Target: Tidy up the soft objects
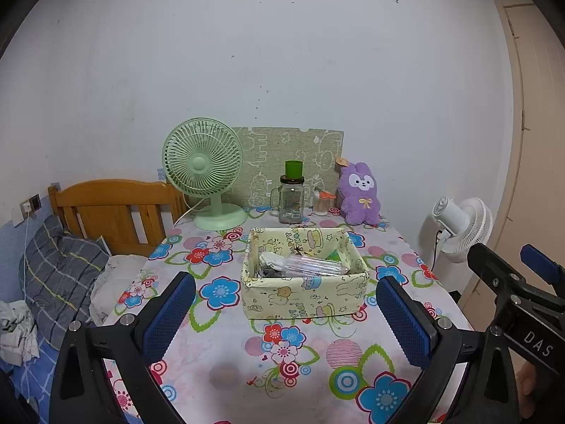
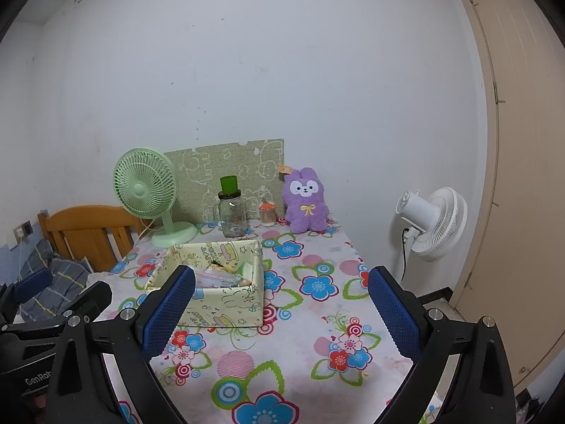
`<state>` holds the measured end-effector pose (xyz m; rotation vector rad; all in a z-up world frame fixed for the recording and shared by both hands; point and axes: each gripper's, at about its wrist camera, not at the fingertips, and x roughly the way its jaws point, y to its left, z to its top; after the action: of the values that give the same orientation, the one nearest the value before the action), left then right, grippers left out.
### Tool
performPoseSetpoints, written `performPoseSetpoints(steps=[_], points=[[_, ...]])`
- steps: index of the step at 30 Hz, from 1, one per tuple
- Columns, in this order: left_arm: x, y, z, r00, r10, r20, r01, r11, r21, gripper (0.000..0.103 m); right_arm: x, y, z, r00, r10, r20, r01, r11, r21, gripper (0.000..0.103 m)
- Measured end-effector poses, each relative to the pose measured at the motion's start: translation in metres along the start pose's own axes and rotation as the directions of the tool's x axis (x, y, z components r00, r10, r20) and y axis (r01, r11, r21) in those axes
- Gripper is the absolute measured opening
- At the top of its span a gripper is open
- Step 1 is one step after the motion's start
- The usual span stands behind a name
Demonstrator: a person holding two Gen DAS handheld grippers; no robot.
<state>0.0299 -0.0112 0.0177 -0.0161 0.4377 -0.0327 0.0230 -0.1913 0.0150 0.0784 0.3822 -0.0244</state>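
Small room w/ plain white wall (image 1: 282, 53), a few dark marks on it. Worktop (image 1: 282, 346) under a bright flower-print cloth stands against the wall. At left, a wooden headboard (image 1: 113, 208) & bed w/ grey plaid pillow (image 1: 60, 268); wall socket (image 1: 30, 206) just beside it. At right, a beige door (image 2: 522, 176), w/ white standing fan (image 2: 434, 222) on the floor near it. Light is even, soft

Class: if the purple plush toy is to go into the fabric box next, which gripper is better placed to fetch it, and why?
Right. The purple plush toy sits at the table's far right; the open right gripper faces that side, the left gripper faces the fabric box.
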Motion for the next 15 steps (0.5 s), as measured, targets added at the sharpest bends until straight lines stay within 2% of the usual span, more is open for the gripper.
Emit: performPoseSetpoints(steps=[15], points=[[0.0037,0.0013,0.0013,1.000,0.001,-0.001,-0.001,1.000,-0.002,0.103,0.0009,0.0019,-0.0007,1.000,-0.010,0.003,0.010,1.000,-0.002,0.100]])
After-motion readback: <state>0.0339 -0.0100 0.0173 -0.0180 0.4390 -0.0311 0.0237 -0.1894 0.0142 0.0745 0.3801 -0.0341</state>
